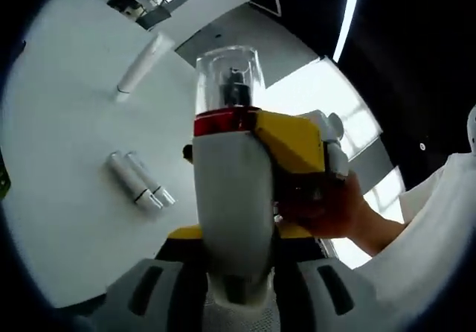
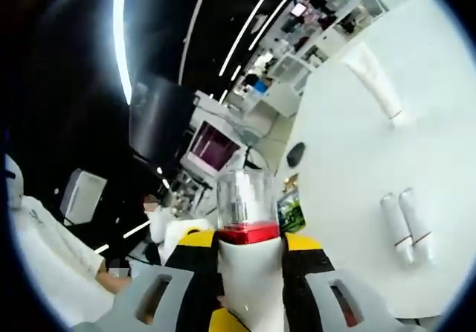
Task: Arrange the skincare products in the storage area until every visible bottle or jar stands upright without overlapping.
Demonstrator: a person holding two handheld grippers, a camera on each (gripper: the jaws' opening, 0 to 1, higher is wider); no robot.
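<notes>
Holding one white bottle with both tongs, as far as we can read it. In the left gripper view the bottle fills the centre of the frame: white body, red band, clear cap pointing to the top of the frame. Left tongs sit at the bottom edge with their grey jaws on either side of the bottle base, pinching it. The other, yellow tongs come in from the right of that frame, pressed against the bottle's side just under the red band, with a gloved hand behind them.

In the right gripper view the same bottle rises from bottom centre between the grey jaws of the right tongs, clear cap up. Jaws are close on both flanks and look shut on it, though fisheye distortion makes actual contact hard for us to confirm.

White round tabletop takes the left of the left gripper view. On it: a white tube lying flat at upper left, and a pair of small white bottles lying side by side, touching, at centre left. In the right gripper view the tabletop is on the right, tube at upper right, pair at lower right, well apart from the tube.
</notes>
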